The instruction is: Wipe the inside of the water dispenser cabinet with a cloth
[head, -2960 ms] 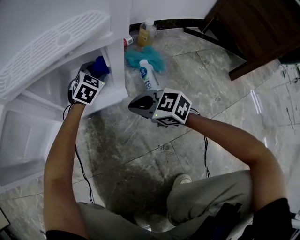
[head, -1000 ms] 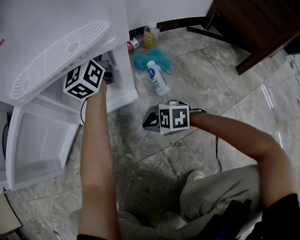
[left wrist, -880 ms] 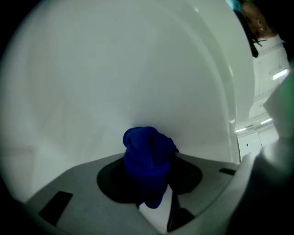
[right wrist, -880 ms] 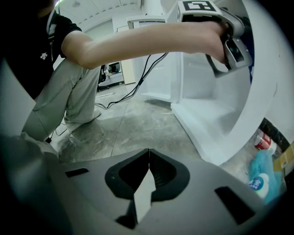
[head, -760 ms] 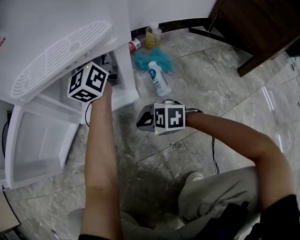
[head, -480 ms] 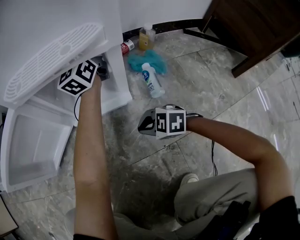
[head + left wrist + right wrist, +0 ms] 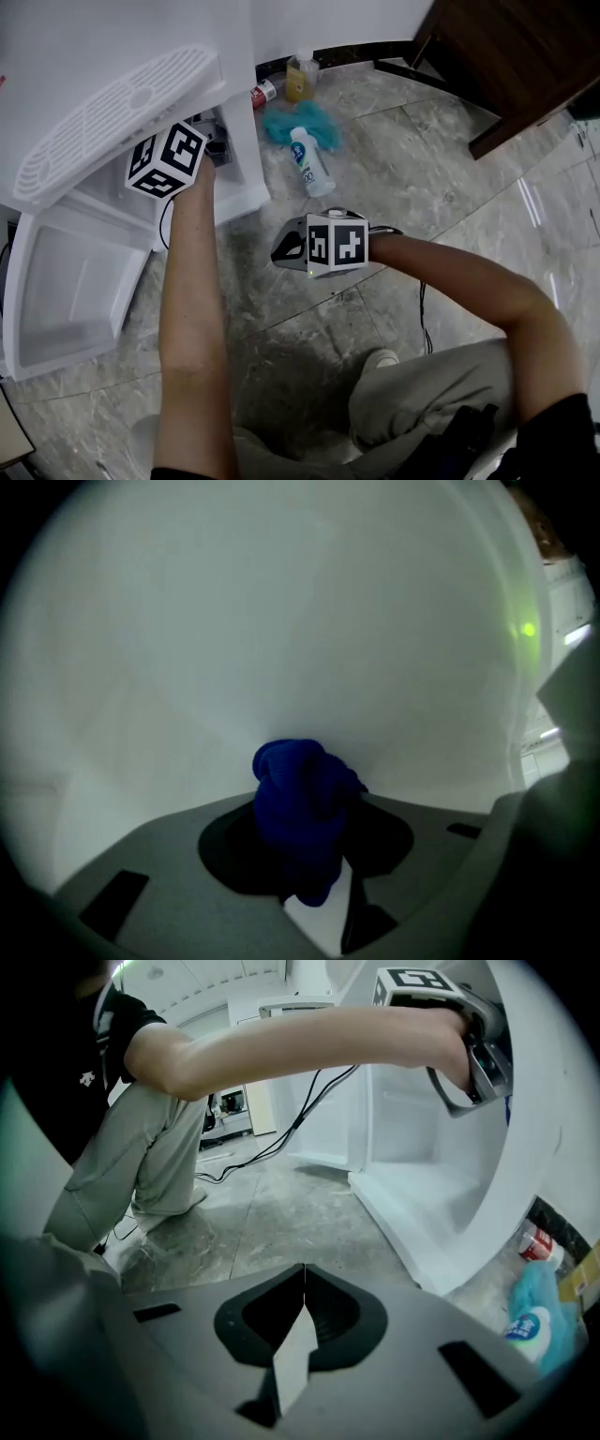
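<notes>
Head view, left gripper (image 7: 208,150): reaches into the white cabinet (image 7: 246,141), far left.
Head view, right gripper (image 7: 284,251): hangs over the marble floor (image 7: 394,187), near centre.
Left gripper view, jaws: clamped on a bunched blue cloth (image 7: 298,808); white inner wall (image 7: 281,621) just beyond it.
Right gripper view, jaws: pressed together, nothing between them; cabinet at far right.

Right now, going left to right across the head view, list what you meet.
Open cabinet door → left gripper → red-and-white can → white bottle → dark wooden furniture.
</notes>
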A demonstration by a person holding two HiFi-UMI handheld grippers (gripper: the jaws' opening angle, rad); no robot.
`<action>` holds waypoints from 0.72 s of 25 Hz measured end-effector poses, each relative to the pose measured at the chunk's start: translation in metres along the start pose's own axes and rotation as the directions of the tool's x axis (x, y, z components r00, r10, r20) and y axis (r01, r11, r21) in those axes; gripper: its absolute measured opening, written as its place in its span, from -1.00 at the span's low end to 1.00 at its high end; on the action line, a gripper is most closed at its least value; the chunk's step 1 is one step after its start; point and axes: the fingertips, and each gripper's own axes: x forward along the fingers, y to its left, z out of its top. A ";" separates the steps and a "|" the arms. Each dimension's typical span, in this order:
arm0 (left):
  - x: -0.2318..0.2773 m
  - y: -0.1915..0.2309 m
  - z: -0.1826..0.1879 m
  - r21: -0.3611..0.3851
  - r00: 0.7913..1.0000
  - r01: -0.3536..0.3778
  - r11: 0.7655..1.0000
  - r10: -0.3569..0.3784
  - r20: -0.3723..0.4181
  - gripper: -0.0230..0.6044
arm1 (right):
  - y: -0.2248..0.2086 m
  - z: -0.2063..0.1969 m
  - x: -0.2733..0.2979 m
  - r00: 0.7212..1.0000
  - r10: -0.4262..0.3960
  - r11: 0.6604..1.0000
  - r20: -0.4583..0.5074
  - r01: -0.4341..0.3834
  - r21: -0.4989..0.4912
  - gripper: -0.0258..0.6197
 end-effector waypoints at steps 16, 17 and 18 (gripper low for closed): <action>-0.073 -0.046 -0.029 0.266 0.874 0.350 0.898 -0.211 -0.438 -0.45 | -0.077 0.026 -0.005 0.976 -0.139 0.920 0.169 0.065 0.386 -0.92; -0.092 -0.049 -0.033 0.288 0.840 0.404 0.868 -0.228 -0.492 -0.45 | -0.080 0.033 -0.001 0.975 -0.141 0.922 0.171 0.067 0.381 -0.92; -0.111 -0.050 -0.036 0.302 0.808 0.452 0.839 -0.242 -0.537 -0.45 | -0.084 0.039 0.001 0.974 -0.148 0.924 0.171 0.074 0.375 -0.92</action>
